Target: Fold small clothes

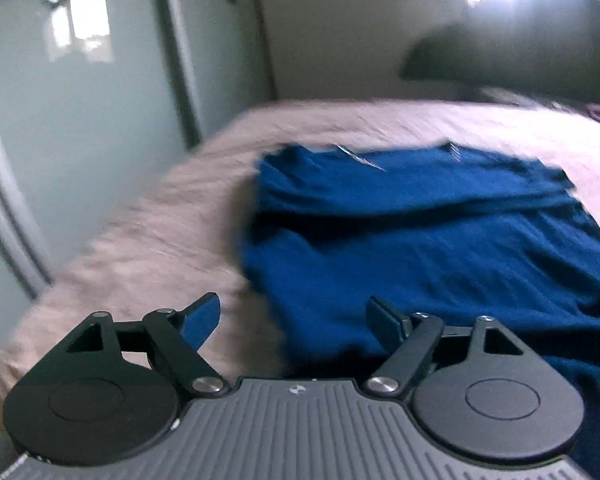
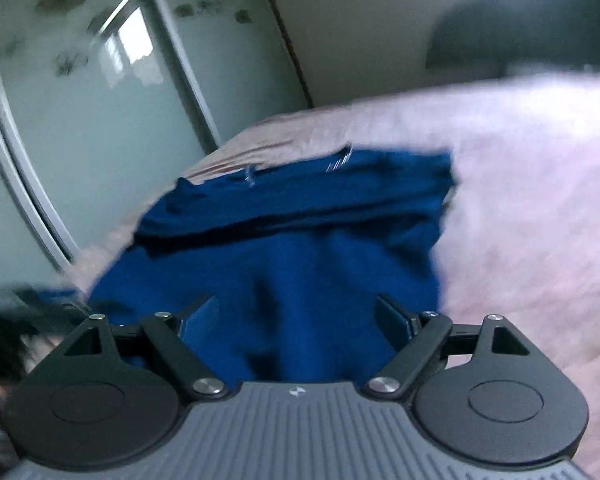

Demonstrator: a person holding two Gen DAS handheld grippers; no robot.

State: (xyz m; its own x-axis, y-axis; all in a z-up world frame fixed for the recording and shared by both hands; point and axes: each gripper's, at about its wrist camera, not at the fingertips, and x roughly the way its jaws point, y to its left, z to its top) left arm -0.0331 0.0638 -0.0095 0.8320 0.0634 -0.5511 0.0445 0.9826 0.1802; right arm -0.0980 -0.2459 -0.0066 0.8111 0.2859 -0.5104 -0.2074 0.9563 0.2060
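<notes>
Both views are pretty smeared with motion blur, so the fine detail is mushy. The deep blue knit garment (image 1: 440,240) lies spread on the pale pink bedspread (image 1: 140,240), with a fold line running across it: the far part is doubled over so a darker crease crosses the cloth from side to side. A few thin pale stitches or tag marks show near its far edge, too blurred to say what they are.

The left gripper (image 1: 294,320), black linkages on a ribbed grey body, has its blue-padded tongs spread wide with nothing between them. It sits over the near left corner of the garment, one pad over bare bedspread and the other over blue cloth. I can't tell whether the tips actually touch the fabric.

The right gripper (image 2: 296,320) is the same deal: tongs released, wide apart, nothing gripped. From its camera the blue garment (image 2: 292,240) fills the gap between the pads and runs away toward the far edge of the bed, with the pink bedspread (image 2: 520,220) open to the right.

Behind the bed there are pale glossy wardrobe doors (image 2: 92,120) with grey frames and a faint leafy print, reflecting a window. A dark rounded shape (image 1: 520,48) sits at the head of the bed against a bright window; too blurred to identify.
</notes>
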